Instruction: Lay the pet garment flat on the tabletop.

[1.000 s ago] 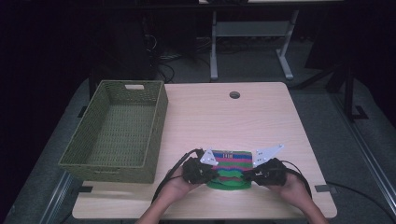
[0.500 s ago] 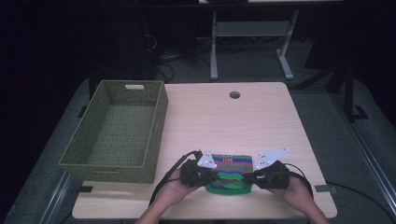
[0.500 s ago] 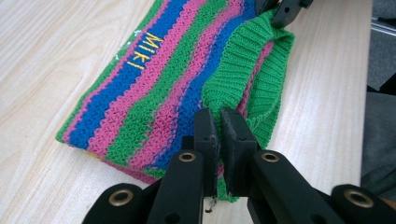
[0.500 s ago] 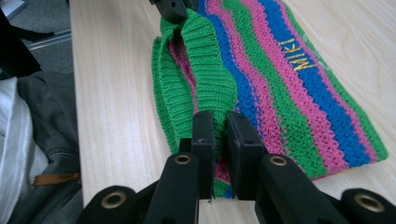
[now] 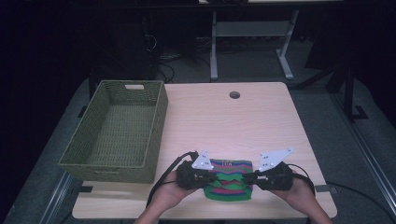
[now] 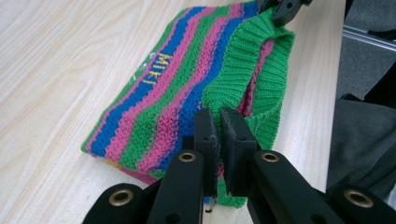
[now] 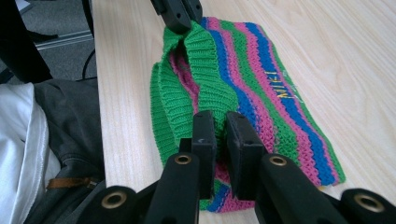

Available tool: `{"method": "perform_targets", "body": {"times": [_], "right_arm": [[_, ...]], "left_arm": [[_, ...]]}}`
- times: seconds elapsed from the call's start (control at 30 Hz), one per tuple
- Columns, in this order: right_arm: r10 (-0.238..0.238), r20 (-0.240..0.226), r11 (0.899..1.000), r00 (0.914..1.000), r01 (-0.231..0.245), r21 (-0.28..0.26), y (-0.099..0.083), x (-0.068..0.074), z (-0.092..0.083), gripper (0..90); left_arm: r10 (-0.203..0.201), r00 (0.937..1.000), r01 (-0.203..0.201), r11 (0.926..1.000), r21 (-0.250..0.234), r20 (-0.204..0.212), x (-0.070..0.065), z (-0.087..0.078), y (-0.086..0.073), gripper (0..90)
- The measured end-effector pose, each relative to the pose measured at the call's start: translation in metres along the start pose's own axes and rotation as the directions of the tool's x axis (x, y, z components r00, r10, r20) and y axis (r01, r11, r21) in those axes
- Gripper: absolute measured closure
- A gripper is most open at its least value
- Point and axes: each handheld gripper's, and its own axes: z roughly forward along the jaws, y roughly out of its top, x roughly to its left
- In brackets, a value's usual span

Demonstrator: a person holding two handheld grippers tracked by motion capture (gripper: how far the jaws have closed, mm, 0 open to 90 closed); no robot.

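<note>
- Knitted striped garment (image 5: 229, 179), green, pink and blue with yellow lettering, lies flat at the near edge of the worktop (image 5: 261, 126), between the two hands.
- Left claw (image 6: 218, 122) pinched nearly closed on the green ribbed hem at one end; jaws show only a thin gap with knit caught in it.
- Right claw (image 7: 220, 126) likewise clamped narrow on the ribbed hem at the opposite end. Each claw's tip is visible at the far end of the garment in the other gripper view.
- Hem is raised slightly off the lower layer; the rest rests on the wood.
- Green woven basket (image 5: 116, 130) sits empty at the left of the worktop, well apart from the garment.
- Judgement: a two-point grasp is in hand, likely for a fold or a lift.
- Next move probably calls for both claws rising together, evenly, so the hem does not slip.
</note>
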Motion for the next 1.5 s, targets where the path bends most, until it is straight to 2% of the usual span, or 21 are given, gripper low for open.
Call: {"method": "perform_targets", "body": {"times": [0.23, 0.67, 0.8, 0.83, 1.0, 1.1, 1.5], "right_arm": [[-0.004, 0.003, 1.0, 1.0, 0.004, -0.009, 0.003, -0.001, -0.003, 81.9], [0.003, 0.008, 1.0, 1.0, -0.003, -0.012, 0.011, -0.007, -0.008, 81.9], [0.008, 0.01, 1.0, 0.9999, -0.007, -0.016, 0.013, -0.012, -0.009, 82.0], [0.036, 0.002, 0.999, 0.9994, -0.036, -0.018, 0.015, -0.013, -0.01, 82.0], [0.051, -0.001, 0.998, 0.9987, -0.051, -0.02, 0.018, -0.018, -0.01, 82.0], [0.077, -0.003, 0.997, 0.9971, -0.077, -0.024, 0.021, -0.021, -0.011, 81.9], [0.087, 0.003, 0.996, 0.9962, -0.087, -0.018, 0.027, -0.031, -0.011, 81.1]], "left_arm": [[0.012, 0.9999, -0.012, 0.9999, -0.002, -0.006, 0.002, -0.006, 0.005, 85.5], [0.003, 0.9998, -0.003, 0.9998, -0.018, -0.021, 0.009, -0.008, 0.014, 85.5], [-0.017, 0.9996, 0.017, 0.9994, -0.031, -0.024, 0.013, -0.008, 0.015, 85.6], [-0.019, 0.9994, 0.018, 0.9993, -0.034, -0.029, 0.015, -0.008, 0.016, 85.6], [-0.032, 0.999, 0.031, 0.9986, -0.044, -0.032, 0.019, -0.008, 0.017, 85.6], [-0.045, 0.9984, 0.043, 0.9979, -0.049, -0.033, 0.021, -0.008, 0.018, 85.6], [-0.096, 0.9952, 0.094, 0.9928, -0.075, -0.023, 0.035, -0.006, 0.021, 85.9]]}}
